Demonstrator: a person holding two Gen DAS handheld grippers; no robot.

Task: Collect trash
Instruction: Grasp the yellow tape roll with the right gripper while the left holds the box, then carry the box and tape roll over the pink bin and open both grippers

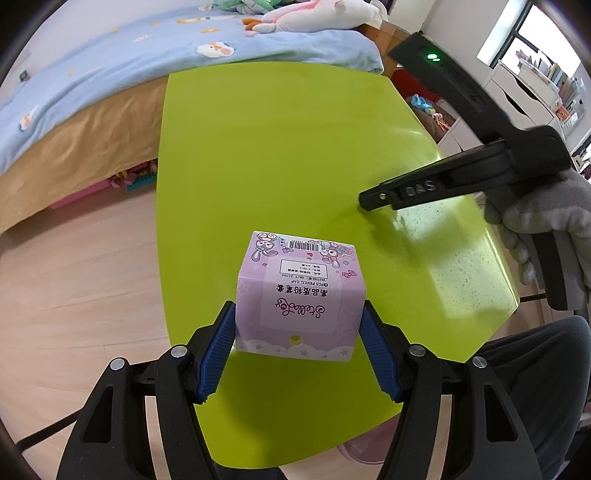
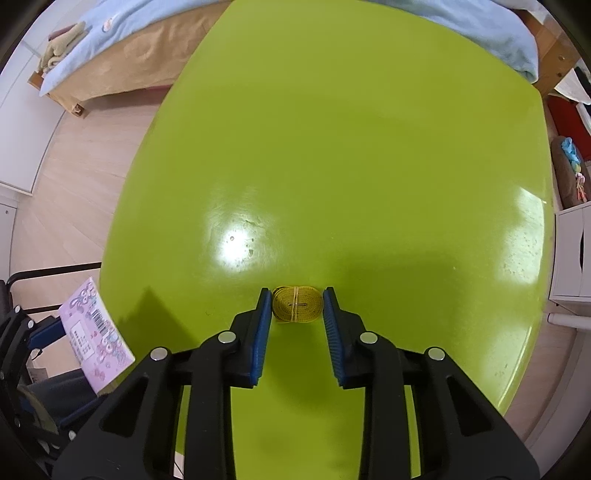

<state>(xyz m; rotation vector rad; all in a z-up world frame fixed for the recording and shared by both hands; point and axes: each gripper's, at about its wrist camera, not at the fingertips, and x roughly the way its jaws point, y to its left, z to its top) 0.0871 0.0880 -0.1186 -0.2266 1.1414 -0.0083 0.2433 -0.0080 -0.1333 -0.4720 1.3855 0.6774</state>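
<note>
Right wrist view, right gripper [image 2: 297, 303] pads touching coiled yellow band [image 2: 297, 302], grip uncertain.

"PCS PENCIL CAP" on purple box [image 1: 301, 295], "DAS", seemingly, on right hand-held gripper [image 1: 373, 199]

You see a lime-green table [image 1: 277, 155] on pale wood flooring [image 1: 74, 280], beside a blue-quilted bed [image 1: 122, 62], with a bright window [image 1: 546, 33].
</note>
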